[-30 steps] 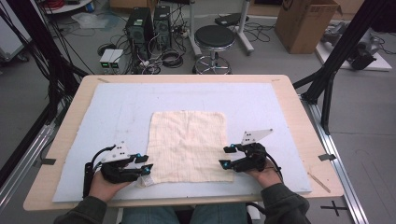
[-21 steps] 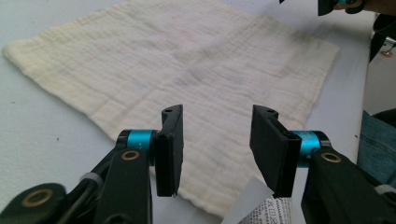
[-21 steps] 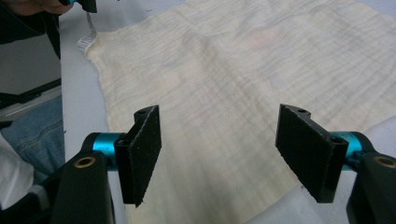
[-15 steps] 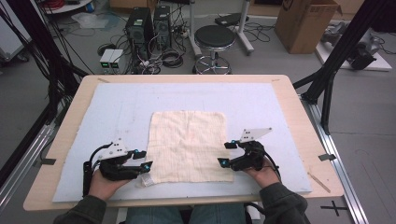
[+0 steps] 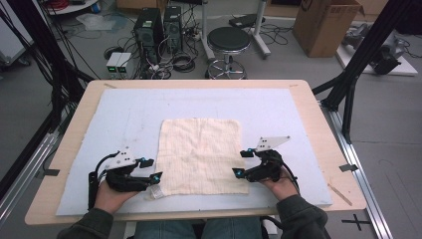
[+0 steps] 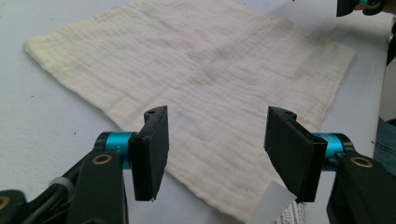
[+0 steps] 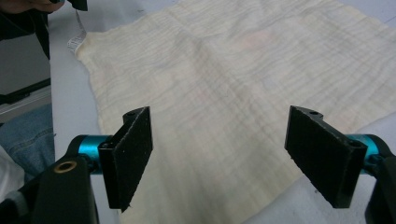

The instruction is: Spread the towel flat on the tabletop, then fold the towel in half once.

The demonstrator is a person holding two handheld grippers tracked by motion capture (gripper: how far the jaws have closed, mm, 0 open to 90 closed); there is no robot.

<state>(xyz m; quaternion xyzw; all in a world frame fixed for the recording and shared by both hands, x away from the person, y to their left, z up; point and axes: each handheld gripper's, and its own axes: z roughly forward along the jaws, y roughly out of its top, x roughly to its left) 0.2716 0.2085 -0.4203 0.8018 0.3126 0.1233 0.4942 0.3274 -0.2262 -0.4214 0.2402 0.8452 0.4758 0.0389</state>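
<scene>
One cream cloth (image 5: 200,155) lies flat and square. Each hand-held gripper, left (image 5: 150,169) and right (image 5: 241,163), sits spread at a near corner, jaws just opened, pinching nothing.

- one cream cloth (image 5: 200,155), flat at the mat's centre
- one white label (image 5: 155,192) at the cloth's 7 o'clock corner
- two grippers: left gripper (image 5: 150,169) at the cloth's 8 o'clock, right gripper (image 5: 242,163) at 4 o'clock
- one pale blue mat (image 5: 278,112)
- one wooden table (image 5: 318,117)
- one black stool (image 5: 228,40) at 12 o'clock
</scene>
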